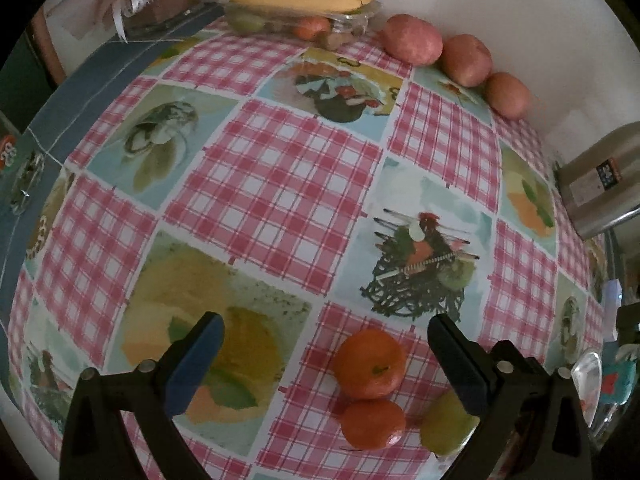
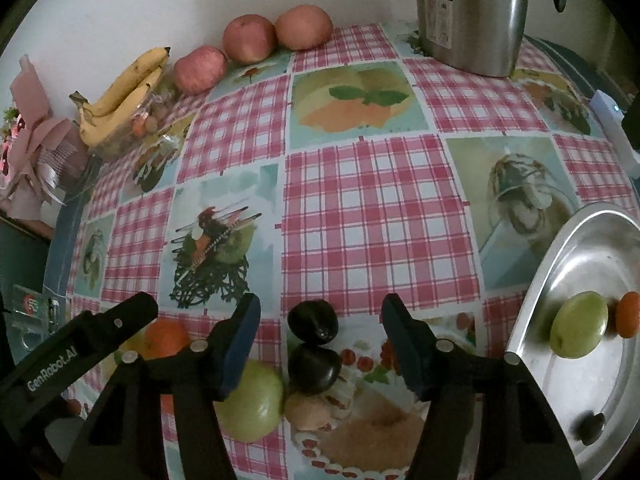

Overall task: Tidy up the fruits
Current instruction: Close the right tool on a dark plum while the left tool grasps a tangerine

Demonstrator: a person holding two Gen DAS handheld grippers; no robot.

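Observation:
In the left wrist view my left gripper [image 1: 326, 344] is open and empty above the tablecloth, with two oranges [image 1: 369, 363] and a green fruit [image 1: 448, 424] lying between and just right of its fingers. In the right wrist view my right gripper [image 2: 320, 324] is open and empty, with two dark plums [image 2: 313, 322] between its fingers, a green apple [image 2: 252, 400] and a small tan fruit [image 2: 310, 412] below them. A steel plate [image 2: 536, 308] at the right holds a green fruit [image 2: 578, 330], an orange [image 2: 627, 314] and a dark fruit [image 2: 592, 424].
Three red apples [image 2: 249, 38] line the far wall. Bananas [image 2: 120, 96] lie on a clear fruit box [image 2: 154, 120]. A steel kettle [image 2: 468, 12] stands at the back right. A pink bouquet [image 2: 28, 132] sits at the far left. The left gripper [image 2: 80, 344] shows at lower left.

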